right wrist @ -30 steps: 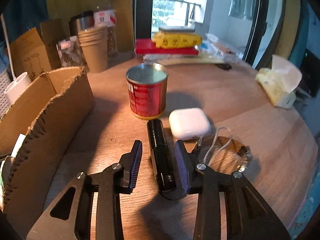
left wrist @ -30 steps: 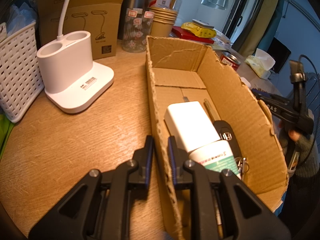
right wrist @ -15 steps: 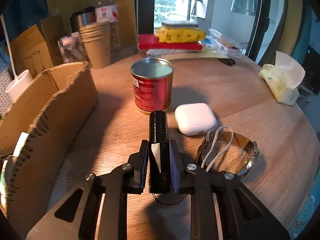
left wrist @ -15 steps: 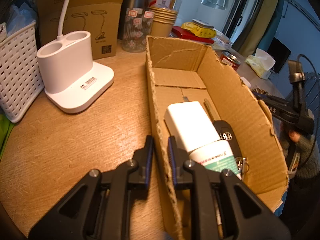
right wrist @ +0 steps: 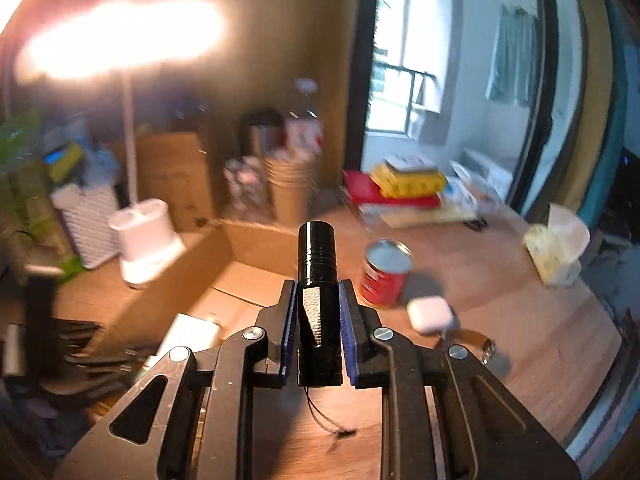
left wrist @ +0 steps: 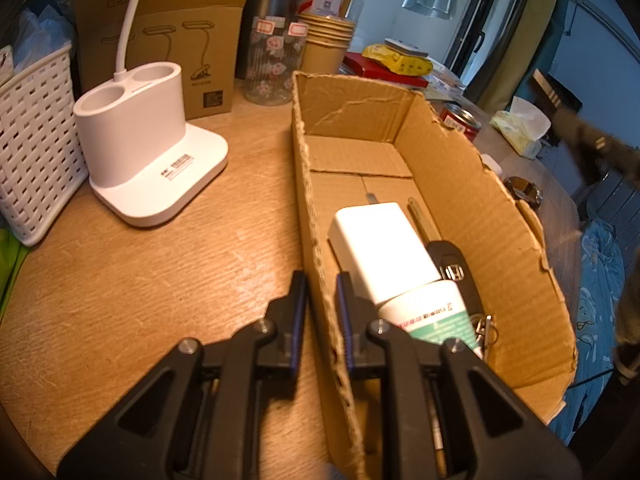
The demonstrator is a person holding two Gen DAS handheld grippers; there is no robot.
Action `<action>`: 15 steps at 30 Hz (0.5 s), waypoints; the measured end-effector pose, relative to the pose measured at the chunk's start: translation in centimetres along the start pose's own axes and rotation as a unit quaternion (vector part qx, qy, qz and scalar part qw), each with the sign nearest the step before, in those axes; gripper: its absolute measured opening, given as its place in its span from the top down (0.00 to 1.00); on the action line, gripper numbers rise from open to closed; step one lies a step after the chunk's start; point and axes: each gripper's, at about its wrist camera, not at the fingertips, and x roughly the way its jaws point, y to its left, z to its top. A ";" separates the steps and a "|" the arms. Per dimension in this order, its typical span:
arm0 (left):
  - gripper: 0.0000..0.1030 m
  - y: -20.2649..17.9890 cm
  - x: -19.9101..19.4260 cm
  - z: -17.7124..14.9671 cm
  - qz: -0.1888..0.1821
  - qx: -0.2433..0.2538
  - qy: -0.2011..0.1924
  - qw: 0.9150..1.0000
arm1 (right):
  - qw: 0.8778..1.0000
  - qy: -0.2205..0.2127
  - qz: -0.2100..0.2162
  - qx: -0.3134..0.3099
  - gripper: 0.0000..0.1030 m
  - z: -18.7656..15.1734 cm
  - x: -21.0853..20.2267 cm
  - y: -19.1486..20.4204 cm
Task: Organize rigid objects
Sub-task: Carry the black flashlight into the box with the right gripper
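My right gripper (right wrist: 318, 292) is shut on a black flashlight (right wrist: 316, 256), held in the air and pointing toward the open cardboard box (right wrist: 236, 276). My left gripper (left wrist: 322, 284) is shut on the box's near side wall (left wrist: 316, 240), one finger inside and one outside. Inside the box lie a white charger block (left wrist: 380, 248), a green-and-white tube (left wrist: 432, 316) and a black car key (left wrist: 452, 264) with a key ring. A red tin can (right wrist: 384, 276), a white earbud case (right wrist: 430, 314) and a pair of glasses (right wrist: 476, 344) remain on the wooden table right of the box.
A white lamp base (left wrist: 148, 160), a white woven basket (left wrist: 32, 148), a printed cardboard box (left wrist: 172, 40), a glass jar (left wrist: 272, 64), stacked paper cups (left wrist: 326, 44) and books (right wrist: 400, 188) crowd the far side. A tissue box (right wrist: 556, 252) sits at the far right.
My right gripper closed on the flashlight, then lifted it off the table and swung left toward the box. The left gripper kept its hold on the box wall without moving.
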 end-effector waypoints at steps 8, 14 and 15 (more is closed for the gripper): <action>0.84 0.0 0.0 0.0 0.000 0.000 0.000 1.000 | 0.999 -0.035 0.034 -0.019 0.79 1.7 -2.5 3.3; 0.84 0.0 0.0 0.0 0.000 0.000 0.000 1.000 | 0.997 -0.035 0.052 -0.034 0.79 1.8 -1.9 5.4; 0.84 0.0 0.0 0.0 0.000 0.000 0.000 1.000 | 0.997 -0.035 0.054 -0.035 0.79 1.7 -1.8 5.6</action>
